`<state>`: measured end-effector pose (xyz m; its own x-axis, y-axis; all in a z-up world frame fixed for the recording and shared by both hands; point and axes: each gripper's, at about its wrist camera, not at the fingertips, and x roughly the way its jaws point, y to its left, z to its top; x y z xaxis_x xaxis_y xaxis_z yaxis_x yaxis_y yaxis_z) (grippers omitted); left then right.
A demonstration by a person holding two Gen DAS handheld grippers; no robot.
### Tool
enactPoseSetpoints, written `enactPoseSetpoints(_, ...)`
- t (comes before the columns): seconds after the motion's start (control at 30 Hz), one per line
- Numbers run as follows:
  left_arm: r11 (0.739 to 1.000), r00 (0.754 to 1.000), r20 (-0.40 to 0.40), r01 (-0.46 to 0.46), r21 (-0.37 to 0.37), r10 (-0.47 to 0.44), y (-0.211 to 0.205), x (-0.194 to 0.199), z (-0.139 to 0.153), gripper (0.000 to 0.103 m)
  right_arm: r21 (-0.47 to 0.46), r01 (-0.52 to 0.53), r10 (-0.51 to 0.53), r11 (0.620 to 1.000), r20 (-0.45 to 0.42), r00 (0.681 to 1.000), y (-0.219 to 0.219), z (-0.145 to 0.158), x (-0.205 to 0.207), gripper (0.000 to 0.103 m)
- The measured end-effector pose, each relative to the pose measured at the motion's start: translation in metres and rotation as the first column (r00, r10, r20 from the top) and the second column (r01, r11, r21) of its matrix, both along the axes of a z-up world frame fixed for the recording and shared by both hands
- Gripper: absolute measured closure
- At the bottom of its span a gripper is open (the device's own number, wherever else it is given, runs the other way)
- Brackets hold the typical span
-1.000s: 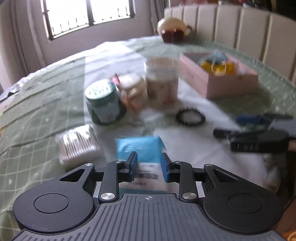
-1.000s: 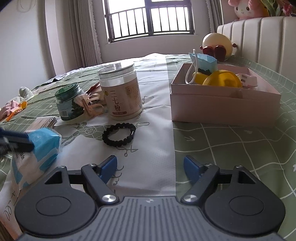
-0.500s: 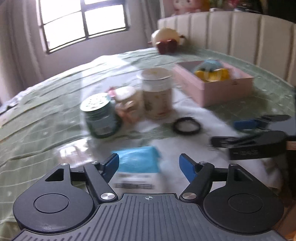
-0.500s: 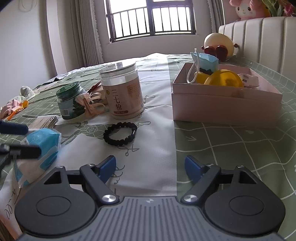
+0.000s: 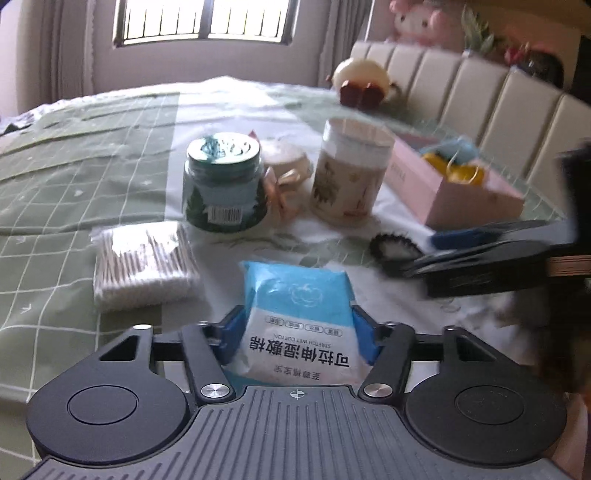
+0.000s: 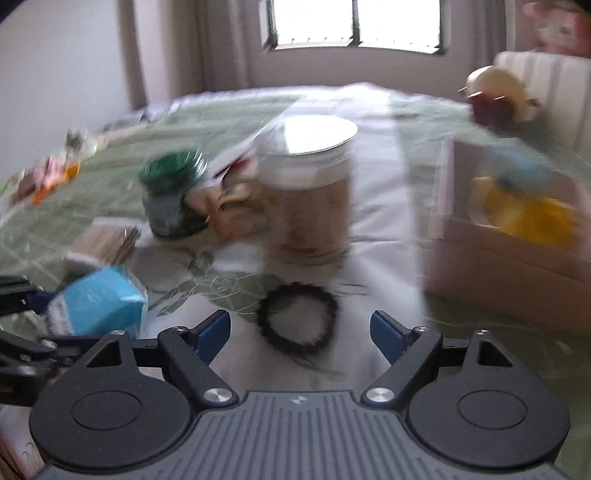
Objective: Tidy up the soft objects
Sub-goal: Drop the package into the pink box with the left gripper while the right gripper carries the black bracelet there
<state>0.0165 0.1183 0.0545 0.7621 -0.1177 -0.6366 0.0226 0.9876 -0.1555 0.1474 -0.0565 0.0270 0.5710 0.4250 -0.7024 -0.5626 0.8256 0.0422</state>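
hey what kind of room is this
Probably a bedroom at home: the things sit on a green grid bedspread, a cream padded headboard stands behind it with a pink plush toy on top, and a curtained window beyond.

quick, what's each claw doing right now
left claw: closing around the blue cotton pad pack, pads at its sides.
right claw: open, empty, above the black bracelet.

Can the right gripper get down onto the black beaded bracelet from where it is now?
Probably yes. The right gripper is open with nothing between its fingers, and the black beaded bracelet lies flat on the tablecloth just ahead of them. The tall jar stands behind it, clear of the approach.
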Motion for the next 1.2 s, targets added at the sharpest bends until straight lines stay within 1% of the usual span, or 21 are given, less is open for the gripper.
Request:
enactPoseSetpoints(0.03, 1.0, 1.0, 0.0, 0.004, -0.006, -0.004, 0.002, -0.002, 0.001, 0.04, -0.025, 0.0, 0.0, 1.0, 0.019, 1.0, 0.005, -0.001, 0.0, 0.029)
enactPoseSetpoints(0.1, 0.999, 1.0, -0.01, 0.01, -0.04, -0.01, 0.007, -0.005, 0.001, 0.041, -0.062, -0.017, 0.019, 0.998, 0.045, 0.999, 0.009, 0.004, -0.006, 0.073)
enactPoseSetpoints(0.17, 0.998, 1.0, 0.008, 0.029, -0.062, -0.028, 0.01, -0.011, 0.003, 0.042, -0.081, -0.016, 0.02, 0.997, 0.048, 0.999, 0.003, 0.013, -0.014, 0.084)
enactPoseSetpoints(0.23, 0.997, 0.998, 0.023, 0.056, -0.05, -0.055, 0.005, -0.015, 0.007, 0.042, -0.073, -0.001, 0.005, 0.997, 0.054, 0.999, -0.012, 0.025, -0.025, 0.085)
enactPoseSetpoints(0.3, 0.993, 0.993, 0.046, 0.112, -0.048, -0.109, -0.005, -0.02, 0.014, 0.042, -0.057, 0.011, -0.008, 0.998, 0.056, 0.998, -0.031, 0.038, -0.038, 0.086)
enactPoseSetpoints(0.37, 0.984, 0.984, 0.068, 0.167, -0.066, -0.162, -0.016, -0.021, 0.022, 0.043, -0.052, 0.036, -0.032, 0.998, 0.072, 0.997, -0.054, 0.053, -0.052, 0.086)
enactPoseSetpoints(0.43, 0.971, 0.972, 0.094, 0.222, -0.092, -0.213, -0.029, -0.015, 0.033, 0.043, -0.045, 0.062, -0.058, 0.997, 0.092, 0.994, -0.074, 0.072, -0.06, 0.086)
enactPoseSetpoints(0.5, 0.955, 0.954, 0.133, 0.281, -0.097, -0.268, -0.046, 0.002, 0.052, 0.043, -0.021, 0.081, -0.078, 0.997, 0.119, 0.99, -0.094, 0.095, -0.061, 0.086)
enactPoseSetpoints(0.6, 0.932, 0.917, 0.231, 0.352, -0.084, -0.326, -0.069, 0.04, 0.095, 0.043, 0.038, 0.127, -0.132, 0.991, 0.173, 0.976, -0.129, 0.137, -0.045, 0.086)
enactPoseSetpoints(0.67, 0.919, 0.893, 0.282, 0.386, -0.077, -0.352, -0.084, 0.074, 0.124, 0.043, 0.072, 0.172, -0.184, 0.982, 0.21, 0.96, -0.153, 0.162, -0.022, 0.086)
enactPoseSetpoints(0.73, 0.905, 0.878, 0.296, 0.417, -0.087, -0.377, -0.098, 0.115, 0.144, 0.042, 0.104, 0.214, -0.231, 0.971, 0.206, 0.951, -0.172, 0.176, 0.009, 0.086)
enactPoseSetpoints(0.77, 0.894, 0.875, 0.286, 0.435, -0.112, -0.39, -0.107, 0.144, 0.151, 0.042, 0.125, 0.237, -0.257, 0.964, 0.184, 0.949, -0.183, 0.18, 0.029, 0.086)
enactPoseSetpoints(0.83, 0.871, 0.879, 0.25, 0.455, -0.184, -0.406, -0.12, 0.192, 0.154, 0.042, 0.155, 0.283, -0.305, 0.947, 0.144, 0.941, -0.2, 0.179, 0.068, 0.086)
enactPoseSetpoints(0.9, 0.838, 0.88, 0.214, 0.471, -0.276, -0.424, -0.132, 0.243, 0.147, 0.042, 0.167, 0.319, -0.34, 0.933, 0.118, 0.933, -0.212, 0.17, 0.099, 0.086)
enactPoseSetpoints(0.93, 0.832, 0.887, 0.195, 0.461, -0.309, -0.419, -0.139, 0.27, 0.139, 0.042, 0.172, 0.337, -0.358, 0.925, 0.105, 0.928, -0.218, 0.164, 0.117, 0.086)
enactPoseSetpoints(1.0, 0.848, 0.906, 0.112, 0.422, -0.32, -0.409, -0.154, 0.311, 0.118, 0.041, 0.178, 0.349, -0.367, 0.92, 0.081, 0.927, -0.224, 0.15, 0.144, 0.086)
enactPoseSetpoints(1.03, 0.867, 0.915, 0.042, 0.394, -0.306, -0.401, -0.164, 0.329, 0.103, 0.041, 0.179, 0.352, -0.367, 0.919, 0.062, 0.928, -0.223, 0.14, 0.158, 0.086)
enactPoseSetpoints(1.07, 0.889, 0.919, -0.036, 0.368, -0.273, -0.392, -0.175, 0.346, 0.085, 0.041, 0.178, 0.355, -0.367, 0.918, 0.038, 0.93, -0.222, 0.13, 0.173, 0.086)
enactPoseSetpoints(1.13, 0.927, 0.914, -0.185, 0.329, -0.179, -0.361, -0.193, 0.371, 0.047, 0.041, 0.172, 0.355, -0.359, 0.919, -0.009, 0.933, -0.218, 0.111, 0.196, 0.086)
enactPoseSetpoints(1.17, 0.934, 0.911, -0.219, 0.323, -0.15, -0.35, -0.198, 0.377, 0.034, 0.039, 0.165, 0.358, -0.358, 0.919, -0.033, 0.933, -0.215, 0.102, 0.208, 0.086)
enactPoseSetpoints(1.2, 0.939, 0.912, -0.231, 0.317, -0.133, -0.34, -0.197, 0.38, 0.025, 0.037, 0.159, 0.36, -0.357, 0.919, -0.05, 0.933, -0.212, 0.095, 0.216, 0.086)
